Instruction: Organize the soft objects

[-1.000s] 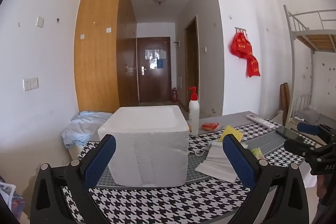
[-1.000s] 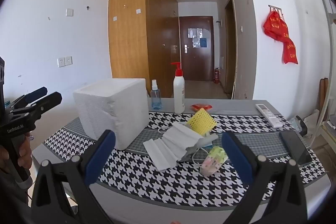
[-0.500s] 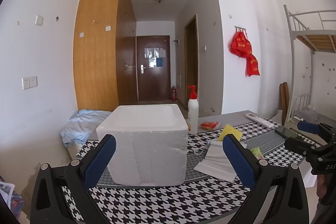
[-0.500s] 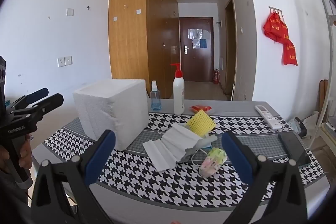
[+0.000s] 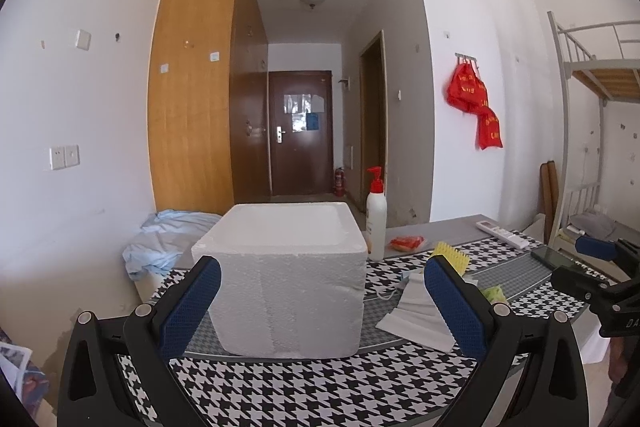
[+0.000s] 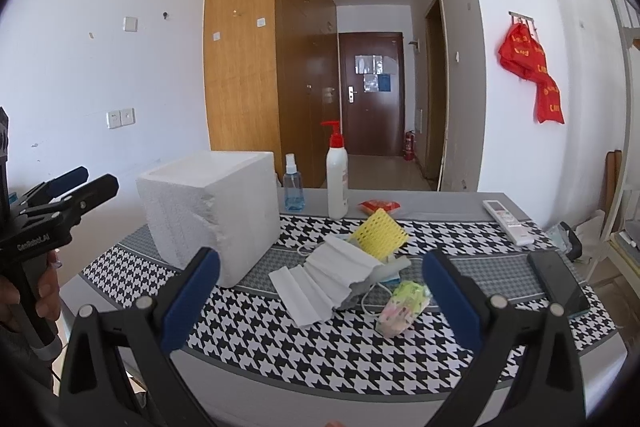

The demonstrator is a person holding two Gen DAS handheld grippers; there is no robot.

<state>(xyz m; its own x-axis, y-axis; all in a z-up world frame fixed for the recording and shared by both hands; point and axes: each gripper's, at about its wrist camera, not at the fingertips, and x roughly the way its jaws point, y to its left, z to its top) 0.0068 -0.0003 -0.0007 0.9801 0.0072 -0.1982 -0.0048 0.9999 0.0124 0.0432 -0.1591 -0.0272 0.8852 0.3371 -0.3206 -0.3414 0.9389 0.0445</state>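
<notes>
The white foam box [image 5: 286,275] stands open-topped on the houndstooth table [image 6: 320,343] and serves as the landmark; the left gripper [image 5: 320,303] hangs just short of its near wall with both blue-padded fingers [image 5: 192,303] wide apart and nothing between them. Compared with a second ago the left wrist view has risen slightly, so the box sits a little lower in the view and more of its hollow top shows; otherwise nothing on the table has shifted.

The soft things lie in a loose heap to the right of the box: a white pleated cloth [image 6: 324,279], a yellow perforated sponge [image 6: 378,233] leaning on its far side, and a pale green and pink bundle [image 6: 402,307] nearest the right gripper [image 6: 320,303]; that gripper also stands spread and empty, short of the heap, much as it stood before. Behind the box, a red-topped pump bottle [image 6: 337,175] and a small blue spray bottle [image 6: 293,189] stand upright.
</notes>
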